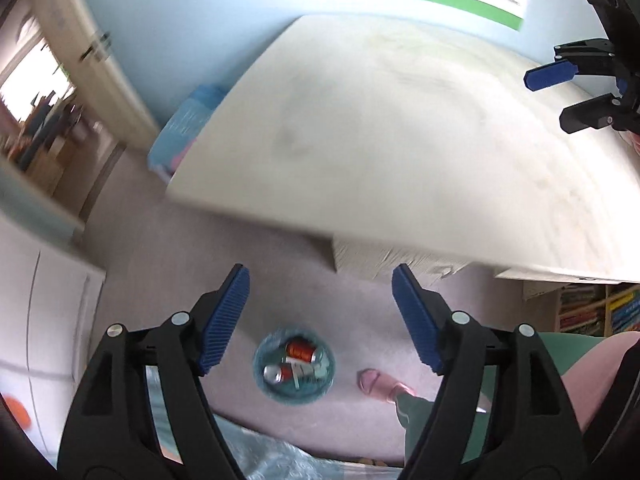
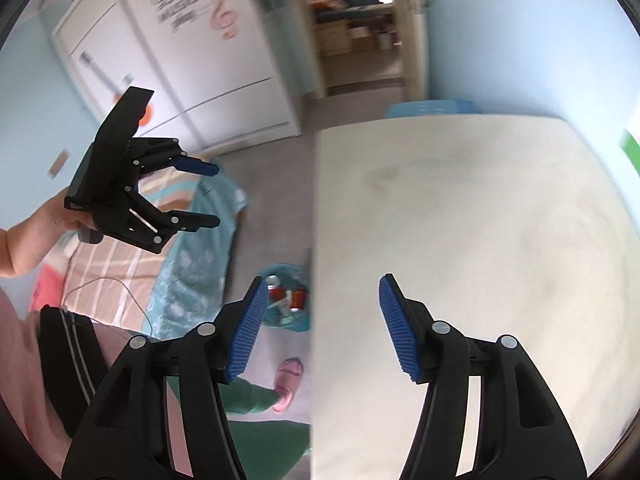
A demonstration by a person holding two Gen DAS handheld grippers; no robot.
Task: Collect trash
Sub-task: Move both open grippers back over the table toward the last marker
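Two tools, both gaping wide and holding nothing: the left tool (image 1: 320, 320) hangs above the bin (image 1: 294, 366), the right tool (image 2: 322, 326) over the bench (image 2: 480, 220) edge. Beside that bench, the one bin on the floor holds two red cans (image 1: 300, 350).

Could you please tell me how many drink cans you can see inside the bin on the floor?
2. One red can lies toward the back of the bin, the other can in front of it. More may be hidden under the other rubbish.
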